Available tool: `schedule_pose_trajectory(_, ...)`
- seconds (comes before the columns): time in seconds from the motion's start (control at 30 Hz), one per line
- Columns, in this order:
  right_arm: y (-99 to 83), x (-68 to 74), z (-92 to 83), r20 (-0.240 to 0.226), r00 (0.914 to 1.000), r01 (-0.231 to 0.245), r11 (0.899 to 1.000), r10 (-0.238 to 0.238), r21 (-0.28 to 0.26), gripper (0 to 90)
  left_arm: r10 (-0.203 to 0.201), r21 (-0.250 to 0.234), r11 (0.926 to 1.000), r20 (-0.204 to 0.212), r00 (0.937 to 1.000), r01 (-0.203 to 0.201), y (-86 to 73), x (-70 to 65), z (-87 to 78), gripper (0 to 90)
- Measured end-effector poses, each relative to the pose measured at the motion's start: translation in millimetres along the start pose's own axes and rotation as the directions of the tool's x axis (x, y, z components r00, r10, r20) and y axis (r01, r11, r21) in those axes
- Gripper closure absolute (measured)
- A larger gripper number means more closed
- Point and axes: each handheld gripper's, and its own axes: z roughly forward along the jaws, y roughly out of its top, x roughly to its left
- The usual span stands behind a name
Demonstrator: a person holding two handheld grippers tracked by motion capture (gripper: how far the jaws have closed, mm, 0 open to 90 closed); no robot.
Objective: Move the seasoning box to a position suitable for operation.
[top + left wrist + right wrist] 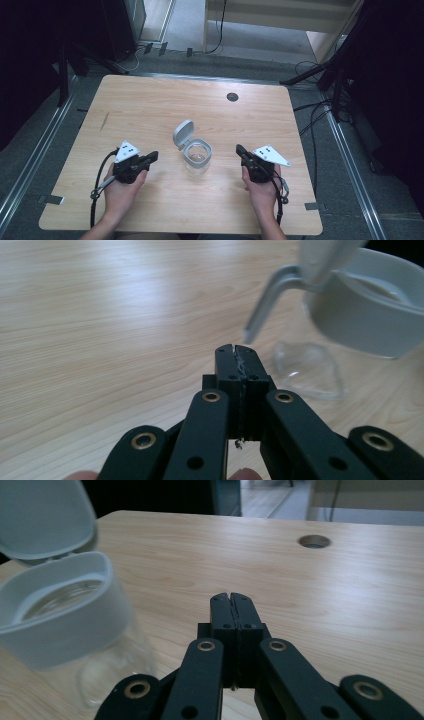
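I am resting my left gripper (153, 157) and right gripper (241, 150) on the tabletop (150, 100), both pairs of jaws pressed together and empty, flanking the clear jar (197, 156) standing between them, its grey flip lid (183, 132) hinged open, seemingly ready for handling.

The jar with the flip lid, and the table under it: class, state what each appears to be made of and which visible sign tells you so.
The jar has a clear body, glass or clear plastic; the wood grain shows through it. Its collar and flip lid look like matte grey plastic, smooth and evenly coloured. The table looks like pale wood or wood-look laminate, with grain lines and a soft sheen.
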Motion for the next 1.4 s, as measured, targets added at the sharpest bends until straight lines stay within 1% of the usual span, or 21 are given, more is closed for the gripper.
schedule_pose_trajectory(0.1,2.2,9.3,11.6,-0.017,0.9998,0.007,1.0,-0.007,0.002,90.0,0.004,-0.002,1.0,0.03,0.9995,-0.003,2.9,-14.5,7.4,90.0)
schedule_pose_trajectory(0.2,3.2,13.8,22.6,-0.059,0.9979,-0.025,1.0,0.025,0.001,90.0,0.007,-0.001,1.0,0.051,0.9987,-0.007,4.9,-25.5,13.0,90.0)
schedule_pose_trajectory(0.27,4.4,17.4,29.2,-0.06,0.9982,-0.011,1.0,0.011,-0.001,90.0,0.012,-0.002,0.9999,0.064,0.9979,-0.011,5.7,-32.9,16.4,90.0)
schedule_pose_trajectory(0.3,5.0,18.5,32.2,-0.066,0.9977,-0.017,1.0,0.017,0.002,90.0,0.015,-0.002,0.9999,0.069,0.9975,-0.015,5.9,-36.5,18.0,90.0)
schedule_pose_trajectory(0.33,5.3,19.6,35.0,-0.085,0.9957,-0.036,0.999,0.036,0.008,90.0,0.017,-0.001,0.9999,0.074,0.9971,-0.017,6.2,-39.5,19.5,90.0)
schedule_pose_trajectory(0.37,5.2,20.6,38.0,-0.106,0.9936,-0.037,0.999,0.038,0.01,90.0,0.02,0.0,0.9998,0.077,0.9969,-0.02,6.6,-42.3,21.0,90.0)
schedule_pose_trajectory(0.4,4.8,22.4,40.5,-0.119,0.9925,-0.026,1.0,0.028,0.017,90.0,0.02,0.0,0.9998,0.077,0.9969,-0.02,6.6,-42.3,21.0,90.0)
schedule_pose_trajectory(0.5,4.0,28.5,42.9,-0.127,0.9918,-0.008,1.0,0.011,0.022,90.0,0.025,-0.006,0.9997,0.072,0.9971,-0.025,9.8,-47.7,25.1,90.0)
schedule_pose_trajectory(0.53,4.1,29.6,42.6,-0.138,0.9905,-0.006,1.0,0.009,0.022,90.0,0.028,-0.007,0.9996,0.066,0.9974,-0.028,10.7,-47.8,25.4,90.0)
schedule_pose_trajectory(0.6,4.2,31.1,41.0,-0.134,0.9909,-0.007,1.0,0.01,0.023,90.0,0.026,-0.008,0.9996,0.06,0.9979,-0.026,12.1,-47.5,25.9,90.0)
schedule_pose_trajectory(0.67,4.1,30.7,38.7,-0.151,0.9883,-0.014,1.0,0.018,0.026,90.0,0.025,-0.009,0.9997,0.057,0.9981,-0.024,13.1,-46.1,26.2,90.0)
schedule_pose_trajectory(0.8,2.6,33.9,34.4,-0.153,0.9882,0.001,1.0,0.003,0.025,90.0,0.016,-0.013,0.9998,0.041,0.999,-0.015,14.2,-43.3,27.8,90.0)
schedule_pose_trajectory(0.9,2.3,36.8,31.5,-0.164,0.9864,-0.006,1.0,0.01,0.026,90.0,0.011,-0.017,0.9998,0.031,0.9995,-0.011,15.4,-40.3,28.9,90.0)
schedule_pose_trajectory(1.1,-2.1,49.0,25.1,-0.161,0.9864,-0.032,0.999,0.036,0.03,90.0,-0.003,-0.024,0.9997,0.019,0.9998,0.004,16.1,-36.8,29.4,90.0)
schedule_pose_trajectory(1.13,-3.0,54.2,22.7,-0.16,0.986,-0.042,0.999,0.046,0.029,90.0,-0.011,-0.029,0.9995,0.011,0.9999,0.011,16.4,-35.3,29.4,90.0)
schedule_pose_trajectory(1.23,-2.4,57.8,21.4,-0.161,0.9864,-0.033,0.999,0.036,0.026,90.0,-0.012,-0.033,0.9994,0.017,0.9998,0.012,16.0,-33.5,29.4,90.0)
schedule_pose_trajectory(1.27,-1.5,57.5,21.5,-0.163,0.986,-0.033,0.999,0.037,0.023,90.0,-0.008,-0.036,0.9993,0.011,0.9999,0.009,15.5,-32.5,28.5,90.0)
schedule_pose_trajectory(1.3,-0.5,56.5,21.6,-0.157,0.9868,-0.035,0.999,0.038,0.019,90.0,-0.009,-0.051,0.9987,0.0,1.0,0.009,14.4,-30.9,27.3,88.0)
schedule_pose_trajectory(1.33,0.7,54.8,21.9,-0.145,0.9887,-0.037,0.999,0.039,0.016,90.0,-0.001,-0.059,0.9982,-0.026,0.9997,-0.001,12.9,-28.1,25.2,84.5)
schedule_pose_trajectory(1.37,2.3,52.4,22.6,-0.137,0.9897,-0.04,0.999,0.041,0.015,90.0,0.014,-0.075,0.997,-0.075,0.9971,-0.019,10.2,-23.8,22.5,78.9)
schedule_pose_trajectory(1.4,4.2,49.6,23.6,-0.129,0.9906,-0.043,0.999,0.045,0.014,90.0,0.017,-0.093,0.9952,-0.124,0.9921,-0.029,6.4,-17.4,18.9,70.0)
